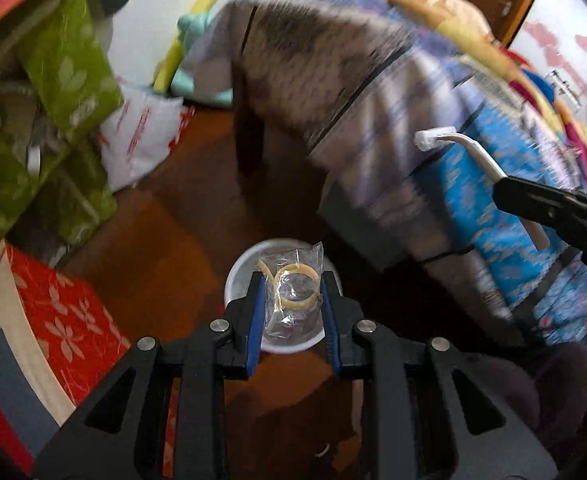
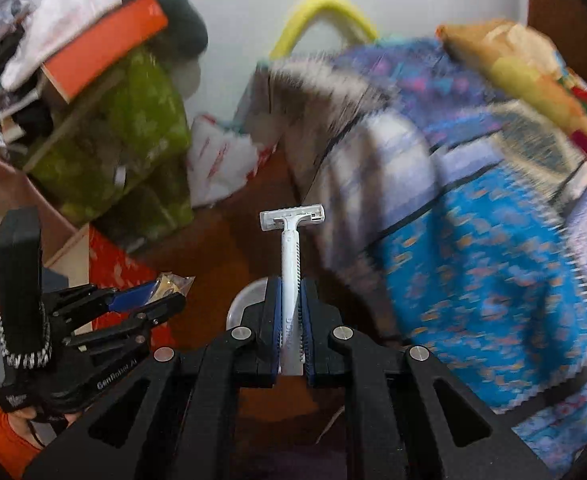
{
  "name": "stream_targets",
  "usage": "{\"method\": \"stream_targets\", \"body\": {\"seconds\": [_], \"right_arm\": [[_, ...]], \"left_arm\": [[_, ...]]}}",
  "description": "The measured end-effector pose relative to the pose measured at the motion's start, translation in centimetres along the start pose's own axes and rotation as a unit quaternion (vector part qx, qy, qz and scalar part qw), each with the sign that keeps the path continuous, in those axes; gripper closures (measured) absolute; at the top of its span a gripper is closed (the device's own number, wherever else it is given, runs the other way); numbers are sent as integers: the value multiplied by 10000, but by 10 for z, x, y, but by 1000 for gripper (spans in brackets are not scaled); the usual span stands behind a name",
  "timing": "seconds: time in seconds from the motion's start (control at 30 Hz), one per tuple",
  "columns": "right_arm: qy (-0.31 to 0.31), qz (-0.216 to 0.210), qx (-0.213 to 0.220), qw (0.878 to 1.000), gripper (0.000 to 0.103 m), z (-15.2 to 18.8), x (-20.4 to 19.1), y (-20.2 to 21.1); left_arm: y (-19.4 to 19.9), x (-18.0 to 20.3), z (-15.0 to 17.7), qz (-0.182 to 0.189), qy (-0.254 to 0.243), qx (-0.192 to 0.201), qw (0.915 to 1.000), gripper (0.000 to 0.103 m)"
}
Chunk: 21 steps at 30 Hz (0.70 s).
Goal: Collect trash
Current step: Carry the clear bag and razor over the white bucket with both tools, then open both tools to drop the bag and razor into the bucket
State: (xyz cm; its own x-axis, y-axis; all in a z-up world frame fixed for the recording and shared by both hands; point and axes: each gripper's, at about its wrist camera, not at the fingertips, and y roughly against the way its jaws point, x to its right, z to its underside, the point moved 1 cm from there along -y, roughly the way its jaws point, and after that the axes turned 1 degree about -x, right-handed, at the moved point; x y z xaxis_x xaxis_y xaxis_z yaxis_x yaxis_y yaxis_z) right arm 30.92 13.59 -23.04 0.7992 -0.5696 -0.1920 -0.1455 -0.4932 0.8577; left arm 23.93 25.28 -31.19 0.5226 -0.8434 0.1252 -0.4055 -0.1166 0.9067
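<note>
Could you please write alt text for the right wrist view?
The right gripper clamps a white disposable razor by its handle, head pointing up. At lower left, the left gripper holds a clear plastic wrapper; blurred blue cloth fills the right.

Left gripper: 2 blue-padded fingers closed on a bag, pointing forward and down. Right gripper: 2 fingers clamped on a razor, handle upright between pads, just right of the left gripper.
</note>
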Motion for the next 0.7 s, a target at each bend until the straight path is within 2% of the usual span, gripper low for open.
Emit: {"method": "stream_targets", "body": {"seconds": [0.27, 0.37, 0.43, 0.47, 0.5, 0.57, 0.63, 0.7], "right_arm": [[-109, -299, -1089, 9935, 94, 4, -7, -85], [-75, -314, -1236, 9918, 94, 1, -12, -100], [-100, -395, -1255, 9913, 94, -2, -14, -105], [-119, -490, -1228, 9912, 94, -4, -15, -106], [-107, -504, -1234, 9910, 92, -6, -16, -107], [-6, -393, -1300, 9907, 74, -8, -18, -109], [-4, -292, -1240, 9918, 69, -9, -15, -106], [-7, -235, -1173, 9928, 69, -9, -12, -102]], "left_arm": [[-67, -25, 9, 60, 411, -656, 9970, 77], [-77, -29, 4, 276, 616, -721, 9951, 77], [-82, -34, 1, 459, 826, -780, 9925, 72], [-84, -35, -2, 526, 915, -847, 9908, 66], [-86, -37, -3, 551, 1000, -886, 9895, 64], [-86, -38, -6, 471, 1065, -898, 9891, 64], [-81, -35, -8, 329, 964, -838, 9913, 64], [-73, -31, -10, 185, 802, -758, 9937, 64]]}}
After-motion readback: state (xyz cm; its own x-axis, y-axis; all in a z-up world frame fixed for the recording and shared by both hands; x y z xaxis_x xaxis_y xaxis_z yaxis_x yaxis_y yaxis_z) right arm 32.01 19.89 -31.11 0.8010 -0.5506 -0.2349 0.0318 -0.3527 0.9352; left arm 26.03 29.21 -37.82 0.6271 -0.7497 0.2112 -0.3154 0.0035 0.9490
